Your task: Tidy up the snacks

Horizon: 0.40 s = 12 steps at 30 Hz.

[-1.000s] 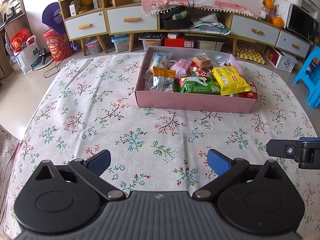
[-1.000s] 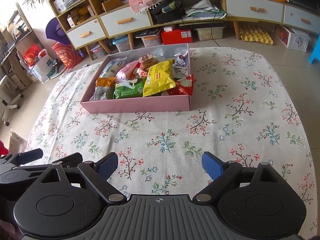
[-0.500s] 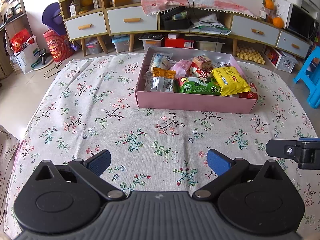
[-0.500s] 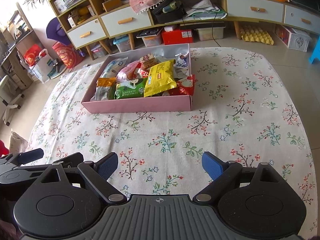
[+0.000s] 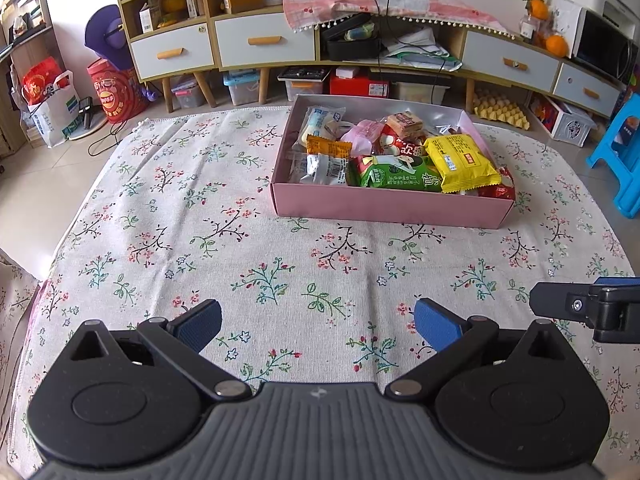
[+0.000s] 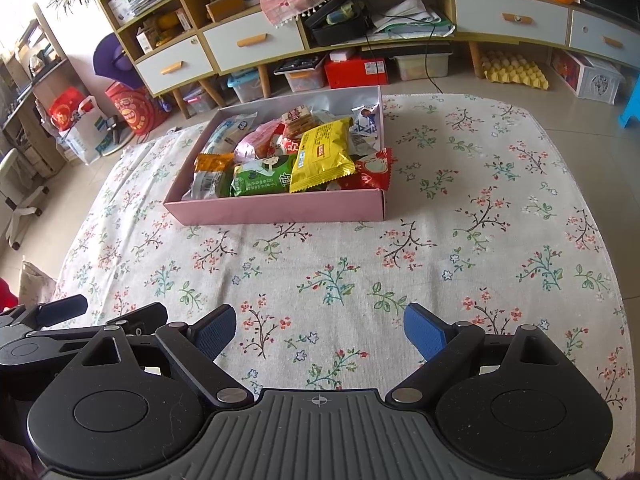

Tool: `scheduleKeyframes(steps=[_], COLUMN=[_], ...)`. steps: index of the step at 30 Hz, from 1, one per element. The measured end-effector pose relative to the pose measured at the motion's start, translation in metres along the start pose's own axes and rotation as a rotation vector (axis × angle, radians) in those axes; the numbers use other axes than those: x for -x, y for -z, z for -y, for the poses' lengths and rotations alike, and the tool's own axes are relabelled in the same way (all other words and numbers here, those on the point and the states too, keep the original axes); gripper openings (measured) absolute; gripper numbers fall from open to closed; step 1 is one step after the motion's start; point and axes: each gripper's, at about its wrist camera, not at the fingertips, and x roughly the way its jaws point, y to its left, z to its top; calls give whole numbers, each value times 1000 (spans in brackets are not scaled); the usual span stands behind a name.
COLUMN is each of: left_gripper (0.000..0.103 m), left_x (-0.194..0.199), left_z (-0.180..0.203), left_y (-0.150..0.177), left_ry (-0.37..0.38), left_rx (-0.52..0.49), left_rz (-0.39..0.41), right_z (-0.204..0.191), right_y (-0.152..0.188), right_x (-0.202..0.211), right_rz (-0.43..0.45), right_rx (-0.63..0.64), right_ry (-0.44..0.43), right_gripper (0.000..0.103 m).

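A shallow pink box (image 5: 384,206) (image 6: 280,208) sits on the far half of the flowered tablecloth, filled with several snack packs. On top lie a yellow packet (image 5: 460,160) (image 6: 322,154) and a green packet (image 5: 394,174) (image 6: 260,178); an orange packet (image 5: 328,147) and red packets lie among them. My left gripper (image 5: 318,326) hovers open over bare cloth near the table's front edge, with nothing between its blue pads. My right gripper (image 6: 320,328) stands open beside it, also empty. Each gripper's side shows at the edge of the other's view.
The flowered cloth (image 5: 200,220) covers the whole table; its edges drop to a tiled floor. Behind stand a long low cabinet (image 5: 264,40) with drawers, storage bins, bags (image 5: 52,100) at the left and a blue stool (image 5: 624,152) at the right.
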Motion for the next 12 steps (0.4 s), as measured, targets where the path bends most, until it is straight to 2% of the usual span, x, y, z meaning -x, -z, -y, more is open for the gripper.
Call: scheduleKeyframes(steps=[12], left_gripper=[103], left_x=[2], left_z=[2], left_y=[-1], left_ry=[8], left_rx=[-7], left_rz=[-4], right_z=[-1], right_y=[0], right_x=[0], right_rz=[-1], right_rx=[1], right_ry=[0], right_gripper=[93])
